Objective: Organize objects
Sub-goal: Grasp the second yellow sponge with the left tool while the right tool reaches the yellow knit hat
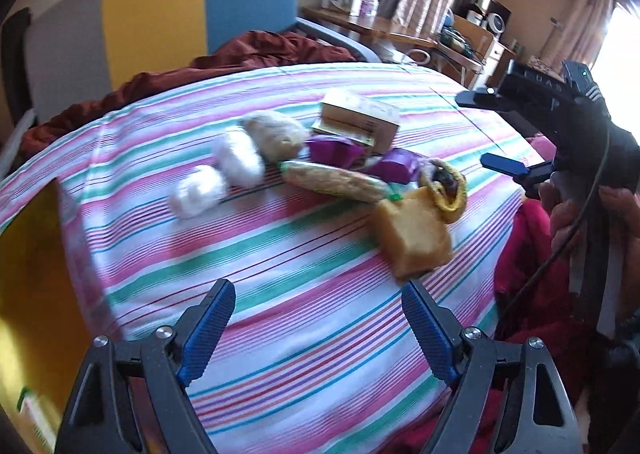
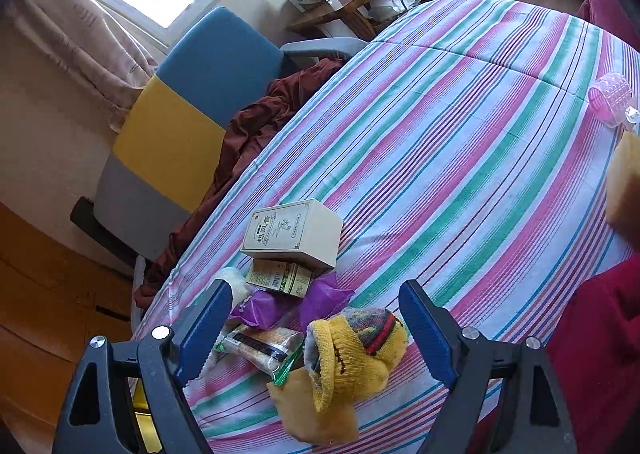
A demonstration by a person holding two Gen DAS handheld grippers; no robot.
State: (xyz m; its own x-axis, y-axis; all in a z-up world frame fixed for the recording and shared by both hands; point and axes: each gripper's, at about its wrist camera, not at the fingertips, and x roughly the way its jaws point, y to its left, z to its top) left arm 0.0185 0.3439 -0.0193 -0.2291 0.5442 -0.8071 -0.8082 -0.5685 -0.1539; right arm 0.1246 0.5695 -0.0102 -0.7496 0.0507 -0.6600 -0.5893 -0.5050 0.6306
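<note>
Writing: the cream cardboard box (image 2: 294, 232) carries dark Chinese characters inside a printed frame, too small to read with certainty; the smaller green-and-cream carton (image 2: 280, 277) beneath its near edge has print that cannot be made out.
Left hand-held gripper (image 1: 318, 330): blue-padded jaws stand apart over the striped pink, green and white bedsheet (image 1: 280, 254), nothing between them; this view is blurred.
Right hand-held gripper (image 2: 316, 328): jaws apart, angled down over the pile, with the yellow knitted sock with a striped toe (image 2: 352, 354) seen in the gap; the pads do not press on it.
Person's hand (image 1: 580, 209): grasps the right tool's handle at the right side of the left wrist view, a black cable running down from it.
Pile: sock lies on a tan soft pouch (image 2: 316, 410); beside them a clear packet of beige snack (image 2: 260, 346), purple wrappers (image 2: 296, 304) and three fluffy pale tufts (image 1: 236, 159).
Open room: broad bare sheet right of the pile, up to a pink hair roller (image 2: 610, 99).
Edges: crumpled maroon cloth (image 2: 256, 133) lies along the bed's far edge by a blue, yellow and grey headboard (image 2: 188, 125).
</note>
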